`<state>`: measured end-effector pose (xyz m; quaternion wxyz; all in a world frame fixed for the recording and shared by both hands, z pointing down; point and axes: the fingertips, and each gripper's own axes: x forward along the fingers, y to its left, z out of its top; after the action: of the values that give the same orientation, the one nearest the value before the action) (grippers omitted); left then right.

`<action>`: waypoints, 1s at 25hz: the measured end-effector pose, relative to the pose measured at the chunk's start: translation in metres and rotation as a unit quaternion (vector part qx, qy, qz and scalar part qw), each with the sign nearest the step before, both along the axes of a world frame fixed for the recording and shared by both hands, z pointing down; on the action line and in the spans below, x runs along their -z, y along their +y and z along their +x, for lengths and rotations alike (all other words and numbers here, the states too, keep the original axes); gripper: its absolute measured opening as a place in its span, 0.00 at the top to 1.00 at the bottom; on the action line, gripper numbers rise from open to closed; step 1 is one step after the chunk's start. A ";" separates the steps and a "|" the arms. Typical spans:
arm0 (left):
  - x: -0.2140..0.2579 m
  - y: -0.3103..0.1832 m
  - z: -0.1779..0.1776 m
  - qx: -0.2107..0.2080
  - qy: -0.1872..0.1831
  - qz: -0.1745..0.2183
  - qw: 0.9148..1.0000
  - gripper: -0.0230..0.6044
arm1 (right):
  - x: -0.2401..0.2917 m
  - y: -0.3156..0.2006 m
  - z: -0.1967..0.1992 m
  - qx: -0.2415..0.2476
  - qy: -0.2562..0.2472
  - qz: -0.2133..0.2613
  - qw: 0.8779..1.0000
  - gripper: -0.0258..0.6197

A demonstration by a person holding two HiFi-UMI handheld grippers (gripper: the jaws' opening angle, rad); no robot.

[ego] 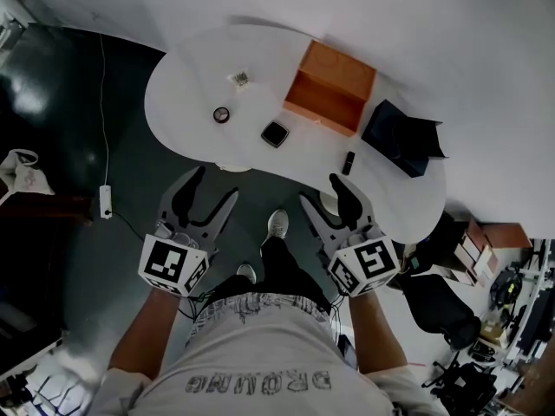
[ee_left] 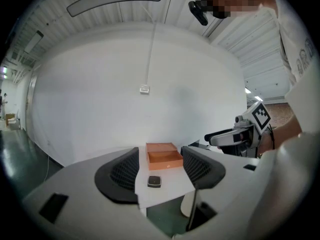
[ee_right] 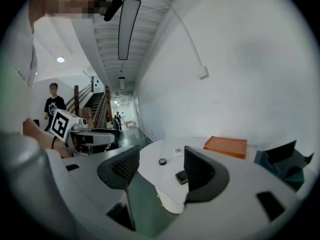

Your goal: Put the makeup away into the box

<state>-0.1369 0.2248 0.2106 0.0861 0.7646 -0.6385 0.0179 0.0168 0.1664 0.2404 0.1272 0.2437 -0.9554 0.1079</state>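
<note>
While short of table (ego: pixel 191 76) | L hand-held gripper (ego: pixel 215 184) released | R hand-held gripper (ego: pixel 321 189) released

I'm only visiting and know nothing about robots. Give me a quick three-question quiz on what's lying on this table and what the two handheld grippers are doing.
1. True or false: the orange box on the white table stands open.
2. Fill in: the small item lying nearest the dark blue bag is the ____.
3. Does the left gripper or the right gripper hold anything?

Key
1. True.
2. The black tube.
3. No. Both are open and empty, and neither touches any item.
</note>
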 end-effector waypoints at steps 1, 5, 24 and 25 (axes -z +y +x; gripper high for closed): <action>0.000 -0.009 0.000 0.002 0.000 -0.002 1.000 0.51 | 0.000 -0.010 0.000 0.002 0.000 0.000 1.000 0.53; -0.003 -0.046 0.000 0.010 0.001 -0.008 1.000 0.51 | -0.002 -0.050 -0.002 0.013 0.002 -0.004 1.000 0.53; -0.032 -0.169 -0.021 0.050 -0.005 -0.043 0.998 0.51 | -0.027 -0.177 -0.022 0.054 0.010 -0.028 0.998 0.53; -0.035 -0.172 -0.023 0.051 -0.005 -0.046 0.998 0.51 | -0.029 -0.180 -0.023 0.055 0.010 -0.030 0.998 0.53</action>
<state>-0.1603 0.0530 0.2454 0.1190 0.7265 -0.6752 0.0463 -0.0066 -0.0136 0.2691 0.1498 0.1882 -0.9624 0.1264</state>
